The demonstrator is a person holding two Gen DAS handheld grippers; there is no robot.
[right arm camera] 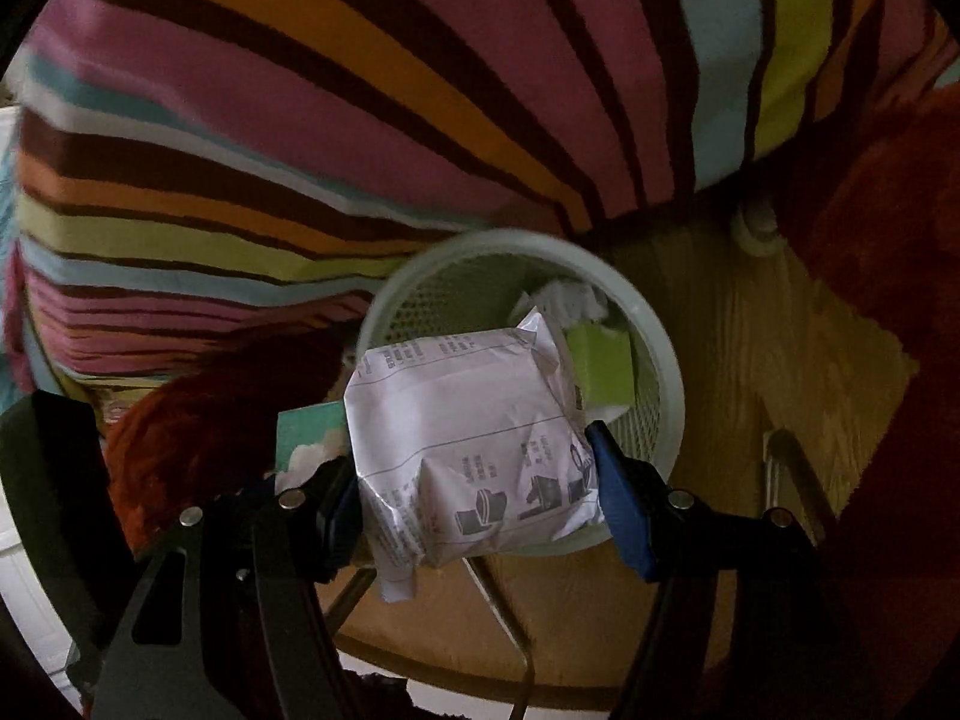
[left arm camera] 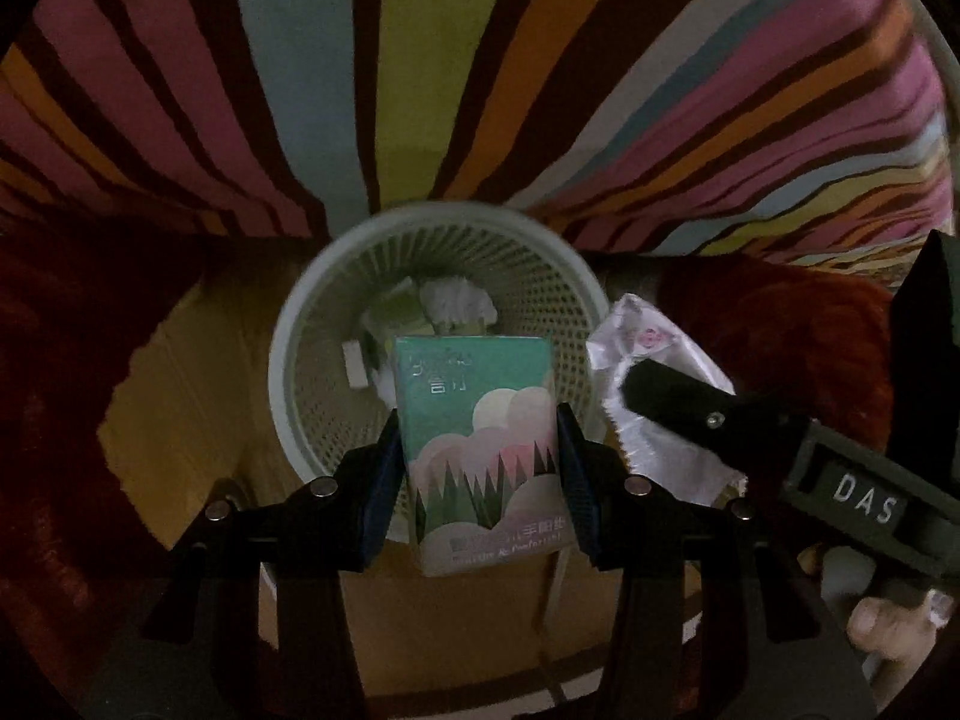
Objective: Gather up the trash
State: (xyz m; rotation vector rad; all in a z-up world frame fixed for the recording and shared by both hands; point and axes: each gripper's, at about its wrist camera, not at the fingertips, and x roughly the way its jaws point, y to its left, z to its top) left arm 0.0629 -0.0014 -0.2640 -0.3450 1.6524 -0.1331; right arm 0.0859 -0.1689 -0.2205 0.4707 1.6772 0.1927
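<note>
My left claw is clamped on one teal tissue pack, held upright over the one mesh wastebasket. My right claw is clamped on one crumpled white printed packet, also above the basket, whose rim sits at 12 o'clock from it. Inside the basket I count one white wad, one green piece, one small white block. One striped cover lies at 12 o'clock; one wooden floor underneath.
</note>
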